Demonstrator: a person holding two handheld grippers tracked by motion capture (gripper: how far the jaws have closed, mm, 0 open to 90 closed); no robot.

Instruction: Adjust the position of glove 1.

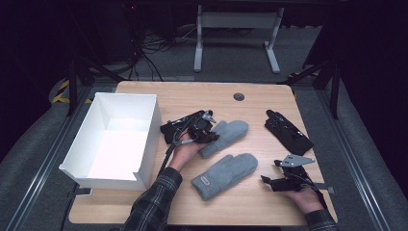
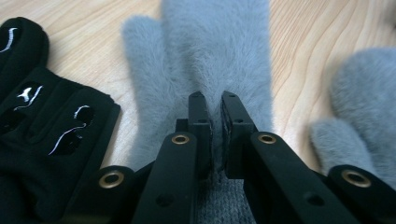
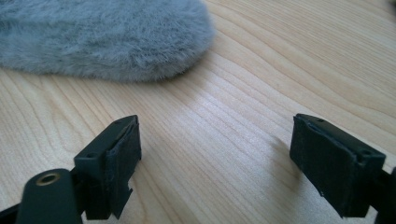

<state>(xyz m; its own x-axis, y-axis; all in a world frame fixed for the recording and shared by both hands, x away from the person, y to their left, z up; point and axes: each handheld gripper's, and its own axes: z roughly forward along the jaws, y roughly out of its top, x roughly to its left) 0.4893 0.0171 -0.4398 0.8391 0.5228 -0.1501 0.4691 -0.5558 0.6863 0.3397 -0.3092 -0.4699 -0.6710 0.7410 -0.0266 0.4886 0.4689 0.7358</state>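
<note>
Wooden worktop [image 1: 260, 202] carried two grey fleece mittens side by side at its middle. The far mitten [image 1: 225, 136] lay with its cuff toward the person; the left tool [image 2: 214, 103] had its jaws nearly closed, pinching the fleece near that cuff. The near mitten [image 1: 225, 174] lay untouched just beside it. The right tool [image 3: 215, 140] rested low over bare wood with jaws wide apart. A black glove [image 1: 287, 132] lay far right, a white box [image 1: 144, 125] left.
</note>
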